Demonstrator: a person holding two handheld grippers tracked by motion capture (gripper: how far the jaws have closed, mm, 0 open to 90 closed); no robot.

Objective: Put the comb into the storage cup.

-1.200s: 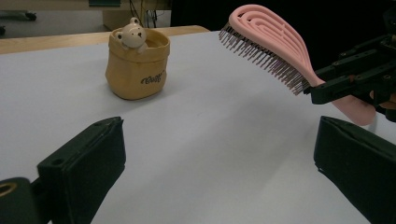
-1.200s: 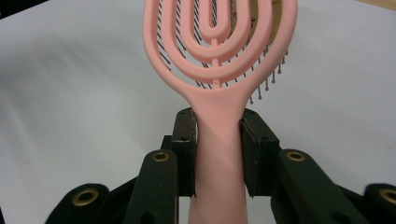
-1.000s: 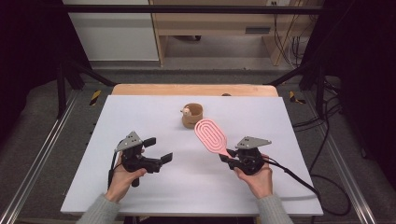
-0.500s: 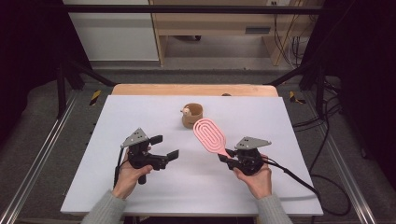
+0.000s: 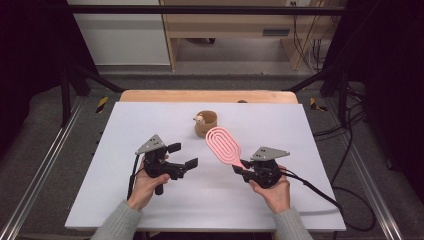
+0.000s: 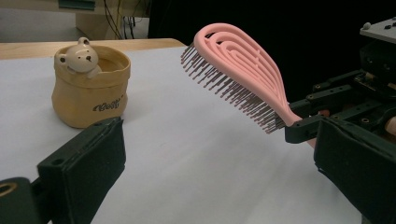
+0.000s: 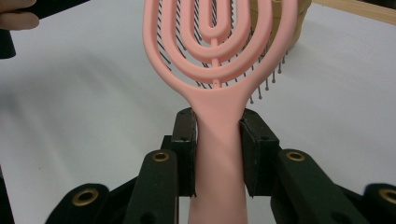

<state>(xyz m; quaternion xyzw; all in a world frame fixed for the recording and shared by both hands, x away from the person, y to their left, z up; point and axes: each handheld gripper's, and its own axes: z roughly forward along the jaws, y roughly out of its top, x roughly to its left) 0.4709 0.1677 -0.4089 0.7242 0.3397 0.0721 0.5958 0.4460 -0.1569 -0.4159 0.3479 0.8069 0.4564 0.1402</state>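
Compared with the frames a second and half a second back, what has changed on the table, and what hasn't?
The left gripper has moved across the table toward the middle, nearer the pink hairbrush; its jaws stand open and empty throughout. The right gripper stayed put, shut on the hairbrush's handle, brush head raised off the table. The small tan bear pot has not moved.

text: one dark script word, letters too small to make out | on: front of tan pot (image 6: 88,95), low on its wall, under the bear figure (image 6: 79,58) at its rim | place: far left in the left gripper view | other readable text: none
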